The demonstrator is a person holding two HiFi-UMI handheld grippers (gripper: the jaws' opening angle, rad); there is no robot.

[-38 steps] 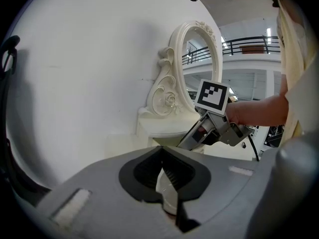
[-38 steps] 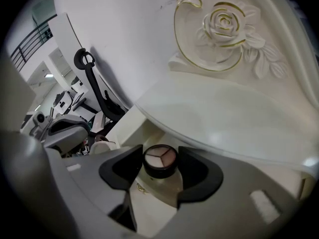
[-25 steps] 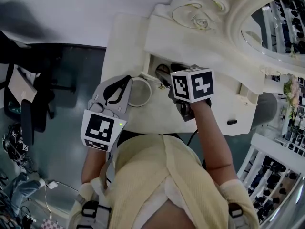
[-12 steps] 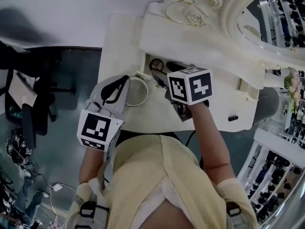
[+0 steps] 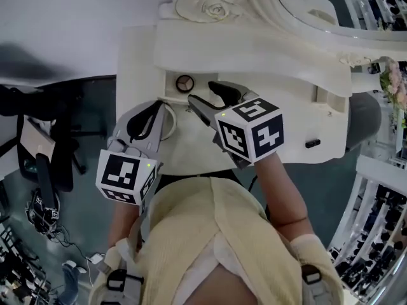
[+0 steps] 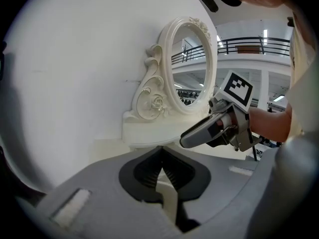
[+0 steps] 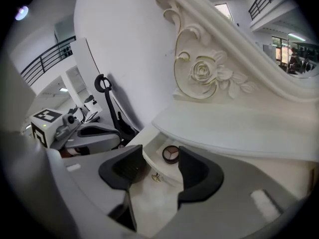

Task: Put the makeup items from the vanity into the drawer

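Note:
A round compact (image 5: 185, 82) with brown shades lies in the open drawer (image 5: 169, 88) of the white vanity (image 5: 254, 49). In the right gripper view the compact (image 7: 171, 154) sits just beyond my jaws, behind the drawer front with its small gold knob (image 7: 156, 177). My right gripper (image 5: 203, 95) (image 7: 162, 171) hangs open over the drawer's front edge with nothing between its fingers. My left gripper (image 5: 159, 107) (image 6: 162, 171) is shut at the vanity's left front and half hides a white round dish (image 5: 173, 123). I see nothing between its jaws.
An oval mirror (image 6: 192, 66) in a carved frame stands at the back of the vanity. A white wall is on the left. A dark office chair (image 5: 44, 164) stands on the floor at the left. Railings (image 5: 375, 221) run along the right.
My right gripper has drawn back from inside the drawer and now stands open. The compact shows lying in the drawer. The left gripper has hardly moved.

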